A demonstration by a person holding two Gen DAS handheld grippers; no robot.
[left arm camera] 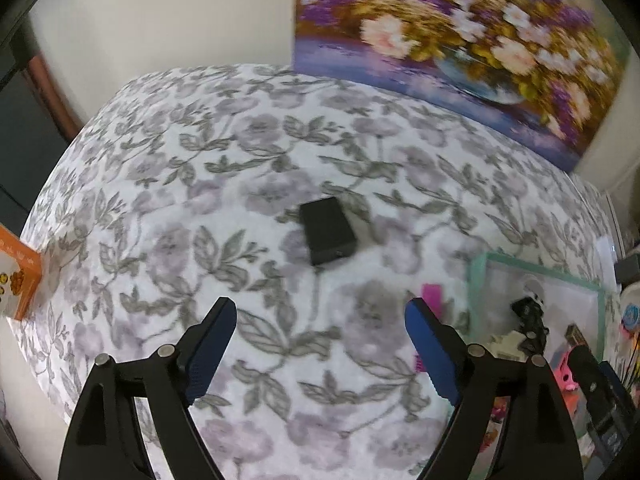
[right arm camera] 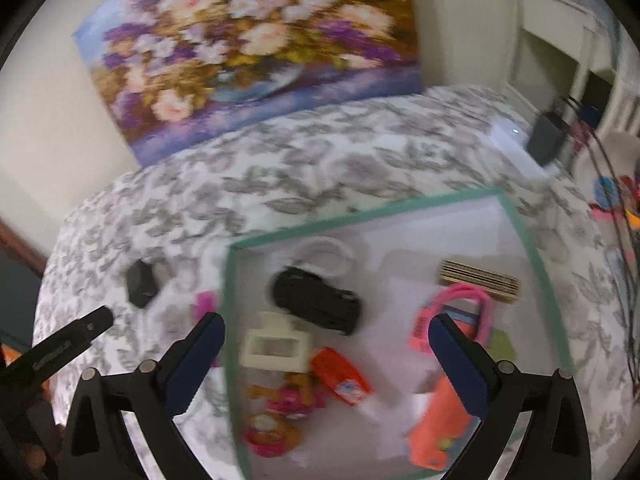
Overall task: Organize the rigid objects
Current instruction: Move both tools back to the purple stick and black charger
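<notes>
A small black box (left arm camera: pixel 328 230) lies on the flowered cloth ahead of my left gripper (left arm camera: pixel 320 312), which is open and holds nothing. The same black box (right arm camera: pixel 140 282) shows at the left in the right wrist view. My right gripper (right arm camera: pixel 326 320) hangs open and empty over a white bin with a green rim (right arm camera: pixel 360 218). In the bin lie a black toy car (right arm camera: pixel 316 300), a cream frame-shaped piece (right arm camera: pixel 276 346), an orange tube (right arm camera: pixel 340 376), a pink handled item (right arm camera: pixel 460 312), a striped wooden block (right arm camera: pixel 480 284) and a round pink toy (right arm camera: pixel 272 428). A pink piece (right arm camera: pixel 206 304) lies just outside the bin's left wall.
A flower painting (left arm camera: pixel 440 40) leans on the wall behind the table. An orange carton (left arm camera: pixel 20 276) stands at the left edge. A white device and a black charger (right arm camera: pixel 546 136) with cables sit at the far right corner. Flowered cloth (left arm camera: pixel 200 200) covers the table.
</notes>
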